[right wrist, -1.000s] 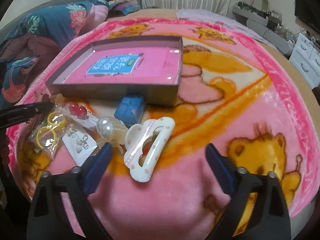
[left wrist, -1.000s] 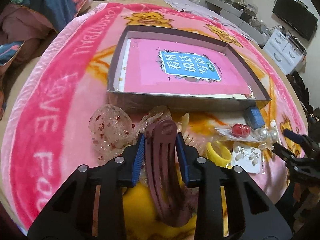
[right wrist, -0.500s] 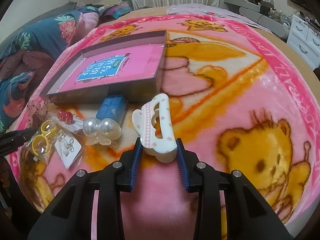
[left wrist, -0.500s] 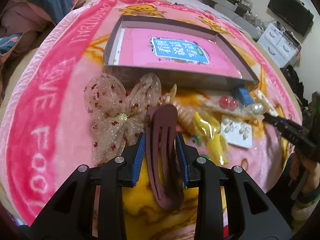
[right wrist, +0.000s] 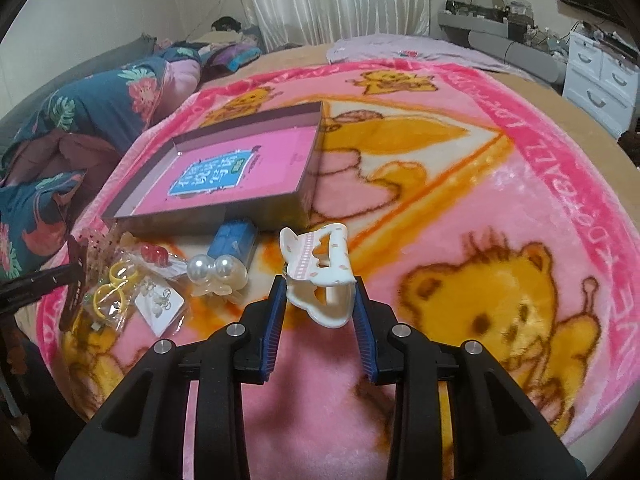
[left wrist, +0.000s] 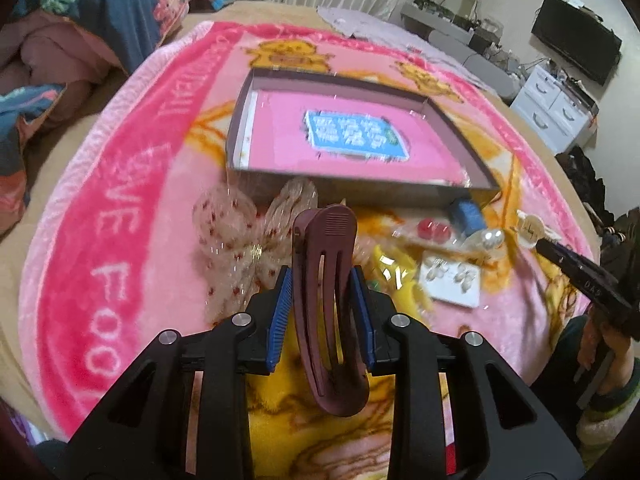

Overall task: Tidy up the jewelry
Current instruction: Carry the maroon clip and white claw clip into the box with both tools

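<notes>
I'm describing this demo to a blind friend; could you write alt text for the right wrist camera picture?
The right gripper is clamped on a white claw hair clip, held above a pink teddy-bear blanket. Behind it lies a shallow open box with a pink book inside; to the left sit a blue box, a pearl clip and bagged trinkets.

Light: even, soft indoor brightness
Blur: motion smear in left wrist view
Edges: strong fisheye bending, dark corners

A plush fleece blanket (right wrist: 500,184) lies under a matt cardboard box (left wrist: 360,190). Smooth maroon plastic forms the hair clip (left wrist: 328,304); glossy white plastic the claw clip (right wrist: 320,276), near lustrous pearl beads (right wrist: 212,266) and a sheer sequinned bow (left wrist: 240,240).
</notes>
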### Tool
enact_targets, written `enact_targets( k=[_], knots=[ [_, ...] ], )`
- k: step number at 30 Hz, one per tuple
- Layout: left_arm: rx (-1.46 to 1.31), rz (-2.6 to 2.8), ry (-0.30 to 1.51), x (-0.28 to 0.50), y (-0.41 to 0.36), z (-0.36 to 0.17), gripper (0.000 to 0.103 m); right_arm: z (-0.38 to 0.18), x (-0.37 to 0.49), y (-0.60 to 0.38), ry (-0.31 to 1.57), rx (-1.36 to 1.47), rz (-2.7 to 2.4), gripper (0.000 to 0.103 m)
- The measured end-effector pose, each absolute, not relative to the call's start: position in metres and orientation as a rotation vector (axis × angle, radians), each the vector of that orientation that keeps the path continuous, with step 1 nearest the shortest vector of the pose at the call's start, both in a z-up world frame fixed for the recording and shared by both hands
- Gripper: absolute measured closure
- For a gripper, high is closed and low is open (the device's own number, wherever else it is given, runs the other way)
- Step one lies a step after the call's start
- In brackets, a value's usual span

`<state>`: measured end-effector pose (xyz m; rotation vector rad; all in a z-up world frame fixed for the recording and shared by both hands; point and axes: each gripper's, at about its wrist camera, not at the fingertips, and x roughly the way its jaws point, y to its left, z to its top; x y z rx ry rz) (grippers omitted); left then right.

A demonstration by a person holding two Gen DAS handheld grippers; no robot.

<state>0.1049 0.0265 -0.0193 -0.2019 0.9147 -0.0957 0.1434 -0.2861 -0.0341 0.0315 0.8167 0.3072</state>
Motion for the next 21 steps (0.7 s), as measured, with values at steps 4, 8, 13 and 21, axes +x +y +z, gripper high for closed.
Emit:
enact_targets(
  k=[4,8,13,21],
  knots=[
    [-0.195,-0.11,0.883,0.11,0.023,-0.003,0.082,-0.027,0.137,-0.291,0.79,0.033,0.297,0.072],
    [-0.191,-0.121,0.845,0.116,0.021,0.013,0.082,-0.015,0.133,-0.297,0.761,0.048,0.295,0.072],
    [-0.185,-0.131,0.808,0.129,0.018,0.031,0.082,0.0,0.13,-0.302,0.724,0.062,0.3,0.072],
    [-0.197,-0.148,0.779,0.162,0.015,0.043,0.082,0.022,0.136,-0.298,0.659,0.052,0.308,0.072]
  ],
)
